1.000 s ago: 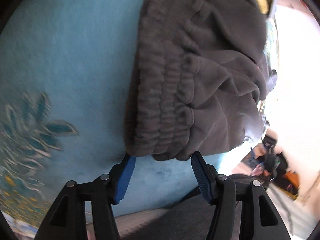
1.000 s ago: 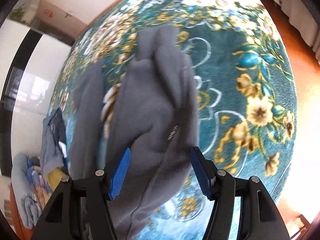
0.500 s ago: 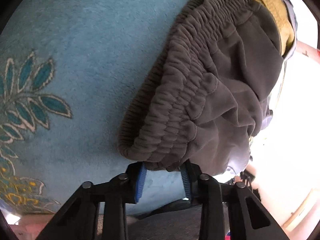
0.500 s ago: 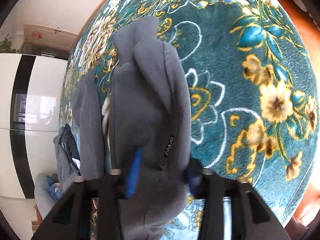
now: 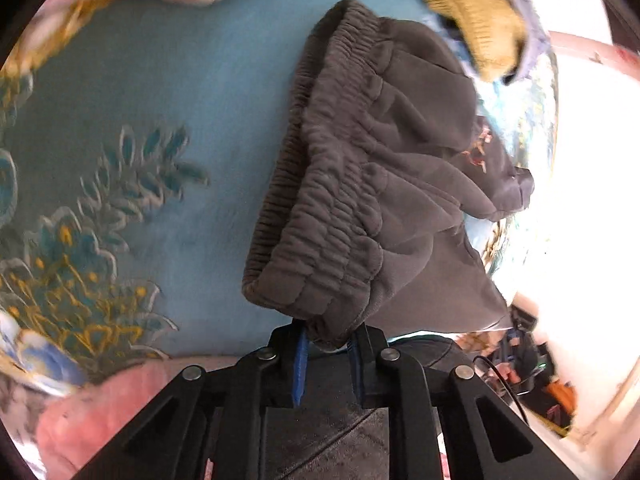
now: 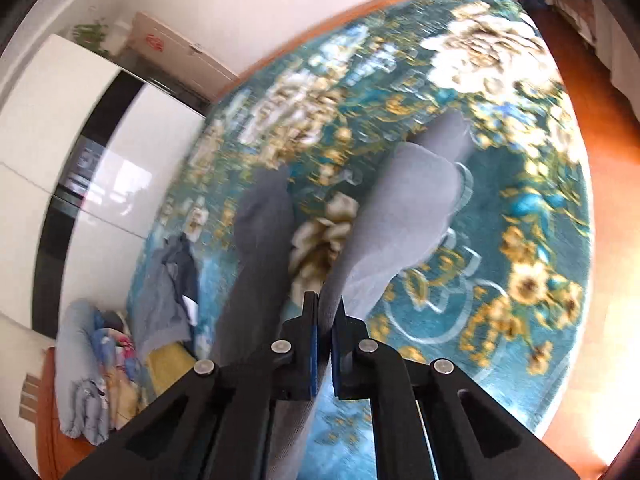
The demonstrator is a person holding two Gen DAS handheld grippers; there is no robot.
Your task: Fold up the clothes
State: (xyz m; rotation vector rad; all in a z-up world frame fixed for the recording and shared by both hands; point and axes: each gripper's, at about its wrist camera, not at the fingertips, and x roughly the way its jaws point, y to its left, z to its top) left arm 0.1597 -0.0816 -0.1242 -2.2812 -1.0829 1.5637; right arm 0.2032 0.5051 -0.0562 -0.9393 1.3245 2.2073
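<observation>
Grey sweatpants lie on a teal floral carpet. My left gripper is shut on the gathered elastic waistband at its near end. In the right wrist view the two grey legs stretch away over the carpet. My right gripper is shut on the fabric of the right-hand leg and lifts it; the other leg hangs to the left.
A yellow garment lies beyond the sweatpants. A pile of blue and grey clothes and a bundle sit at the carpet's left edge. White cabinets and orange wood floor border the carpet.
Both grippers went from open to shut: the left closed on the waistband, the right on a trouser leg. Both then lifted, and the legs separated in the right view.
</observation>
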